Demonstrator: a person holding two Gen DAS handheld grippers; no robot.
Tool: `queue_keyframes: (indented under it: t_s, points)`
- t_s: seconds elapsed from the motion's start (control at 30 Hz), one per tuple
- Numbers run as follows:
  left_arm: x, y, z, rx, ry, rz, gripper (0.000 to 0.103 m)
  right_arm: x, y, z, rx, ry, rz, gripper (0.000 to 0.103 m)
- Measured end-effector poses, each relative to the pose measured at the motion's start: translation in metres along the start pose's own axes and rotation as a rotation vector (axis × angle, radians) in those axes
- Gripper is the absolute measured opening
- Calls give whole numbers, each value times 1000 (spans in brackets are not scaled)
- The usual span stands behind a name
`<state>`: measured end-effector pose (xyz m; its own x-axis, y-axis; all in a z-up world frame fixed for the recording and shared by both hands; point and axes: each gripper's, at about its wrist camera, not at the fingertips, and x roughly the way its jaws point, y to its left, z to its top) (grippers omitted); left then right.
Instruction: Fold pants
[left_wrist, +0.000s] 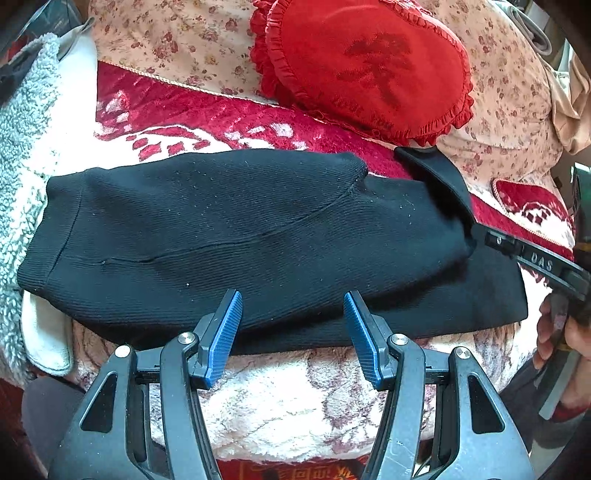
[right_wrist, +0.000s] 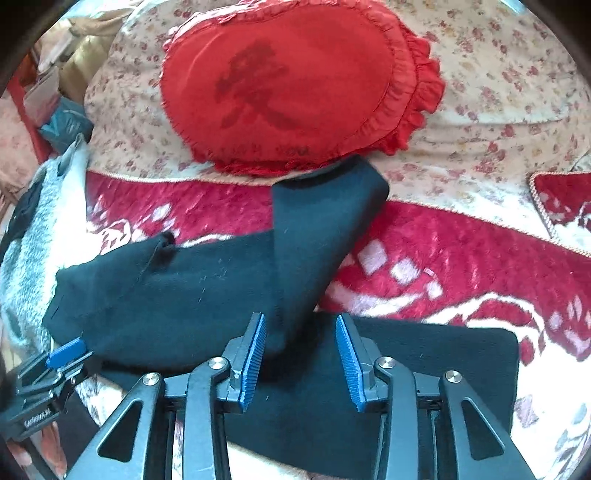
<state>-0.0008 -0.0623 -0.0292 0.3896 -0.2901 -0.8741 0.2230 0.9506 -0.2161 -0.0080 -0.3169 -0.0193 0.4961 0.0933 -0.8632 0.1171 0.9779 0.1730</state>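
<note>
Count: one pair of black pants (left_wrist: 229, 236); two grippers, left (left_wrist: 293, 306) and right (right_wrist: 300, 330); two stacked red heart pillows (left_wrist: 369, 70); one red-and-white blanket (left_wrist: 207, 118); one grey fleece (left_wrist: 26, 122).

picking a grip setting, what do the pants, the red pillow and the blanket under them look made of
Pants: black ribbed knit, matte, fine ridges and specks of lint, probably cotton or a blend.
Red pillow: smooth woven cloth with a faint sheen and a frilled edge, maybe satin.
Blanket: plush pile, shiny nap, likely synthetic fleece.

A red heart-shaped cushion (left_wrist: 365, 70) rests on floral bedding (left_wrist: 177, 40) behind a red-and-white patterned blanket (left_wrist: 207, 122).
</note>
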Motion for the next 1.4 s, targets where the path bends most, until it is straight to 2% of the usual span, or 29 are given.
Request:
queue_keyframes:
  t_s: [0.1, 0.23, 0.33, 0.37, 0.43, 0.67, 0.77, 0.87, 0.9, 0.93, 0.97, 1.0, 1.2, 1.33, 1.4]
  points:
    - [3, -3, -1, 3, 17, -14, 56, 4, 2, 9, -7, -10, -26, 40]
    - [7, -9, -3, 6, 28, -35, 56, 29, 8, 19, -39, 24, -80, 40]
    - [11, -10, -2, 14, 40, -28, 56, 44, 1, 22, -15, 19, -56, 21]
    - [11, -9, -2, 9, 39, -33, 56, 42, -3, 20, 8, 3, -32, 16]
    - [10, -6, -2, 0, 41, -41, 56, 29, -5, 17, 17, -36, -3, 14]
    - [-8, -1, -1, -9, 3, -60, 56, -43, -12, -11, 24, -109, 105, 12]
    - [-4, -5, -3, 1, 23, -54, 56, -34, -10, -34, 4, -61, 87, 12]
    - [-6, -11, -7, 26, 27, -46, 56, -5, -26, -56, 111, 64, 122, 18]
    - [-7, -13, -7, 33, 23, -43, 56, -6, -31, -60, 124, 64, 130, 20]
    - [-7, -14, -7, 38, 17, -38, 56, -12, -33, -62, 113, 45, 113, 29]
    - [-7, -15, -6, 39, 16, -36, 56, -18, -34, -62, 98, 33, 89, 31]
    - [-6, -15, -5, 38, 16, -37, 56, -24, -34, -60, 79, 22, 51, 32]
    - [3, -23, -5, 52, 39, -35, 56, -51, -24, -45, 6, -55, -45, 34]
    - [6, -21, -6, 60, 48, -33, 56, -39, -26, -41, -31, -13, -133, 34]
    - [7, -17, -5, 48, 47, -35, 56, -36, -37, -47, -8, 19, -121, 34]
